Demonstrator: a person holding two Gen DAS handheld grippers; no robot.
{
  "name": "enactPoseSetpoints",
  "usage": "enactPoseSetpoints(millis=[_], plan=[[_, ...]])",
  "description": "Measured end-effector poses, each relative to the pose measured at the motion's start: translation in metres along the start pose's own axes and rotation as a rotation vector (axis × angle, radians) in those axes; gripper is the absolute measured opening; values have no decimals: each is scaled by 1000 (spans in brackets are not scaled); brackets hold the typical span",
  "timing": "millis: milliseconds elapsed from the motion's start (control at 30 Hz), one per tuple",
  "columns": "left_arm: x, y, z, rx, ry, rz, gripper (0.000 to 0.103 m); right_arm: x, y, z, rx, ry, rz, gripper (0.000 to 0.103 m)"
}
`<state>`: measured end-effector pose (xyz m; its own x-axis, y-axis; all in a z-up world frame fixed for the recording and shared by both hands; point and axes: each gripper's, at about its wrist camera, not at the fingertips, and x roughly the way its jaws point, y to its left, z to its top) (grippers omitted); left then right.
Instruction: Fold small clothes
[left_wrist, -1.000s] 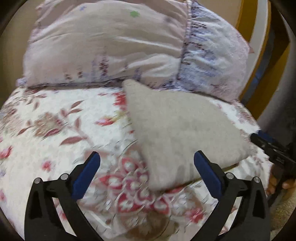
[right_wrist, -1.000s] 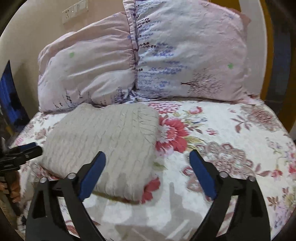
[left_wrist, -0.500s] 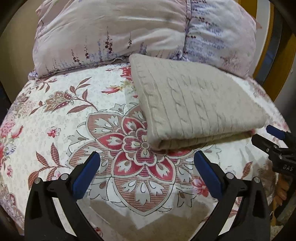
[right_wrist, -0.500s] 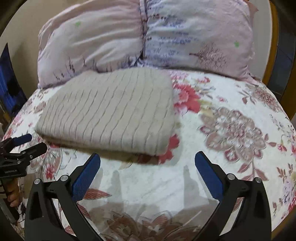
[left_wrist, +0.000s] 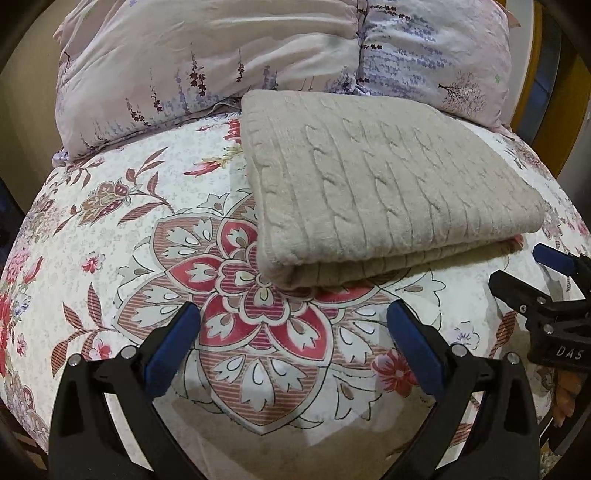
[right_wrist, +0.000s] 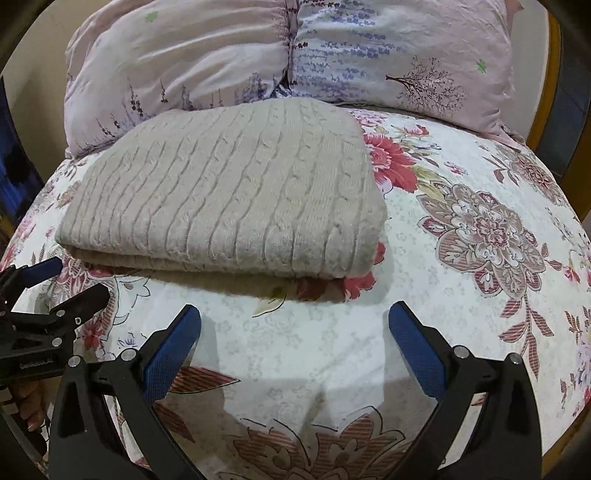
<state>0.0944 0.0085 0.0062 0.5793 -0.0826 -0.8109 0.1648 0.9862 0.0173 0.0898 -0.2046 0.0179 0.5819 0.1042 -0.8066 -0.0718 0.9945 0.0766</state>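
Note:
A beige cable-knit garment (left_wrist: 384, 184) lies folded in a neat rectangle on the floral bedsheet (left_wrist: 110, 236); it also shows in the right wrist view (right_wrist: 229, 188). My left gripper (left_wrist: 293, 343) is open and empty, held back from the garment's near folded edge. My right gripper (right_wrist: 293, 343) is open and empty, short of the garment's near right corner. The right gripper shows at the right edge of the left wrist view (left_wrist: 532, 273), and the left gripper at the left edge of the right wrist view (right_wrist: 59, 280), both beside the garment.
Two pale floral pillows (left_wrist: 229, 55) (right_wrist: 399, 48) lean against the wall behind the garment. A yellow wooden frame (left_wrist: 532, 74) stands at the far right. The bedsheet (right_wrist: 480, 229) spreads wide to the right of the garment.
Both grippers have pulled back and tilted down, so the garment now sits farther up in both views. The garment has stayed folded and still. Both grippers stayed open.

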Motion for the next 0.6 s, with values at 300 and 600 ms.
enactPoseSetpoints(millis=[300, 600], plan=[[0, 0, -1, 0, -10, 1, 101, 4, 1, 1, -9, 10, -28, 102], [1, -1, 2, 1, -9, -4, 101, 4, 2, 0, 8, 10, -42, 102]])
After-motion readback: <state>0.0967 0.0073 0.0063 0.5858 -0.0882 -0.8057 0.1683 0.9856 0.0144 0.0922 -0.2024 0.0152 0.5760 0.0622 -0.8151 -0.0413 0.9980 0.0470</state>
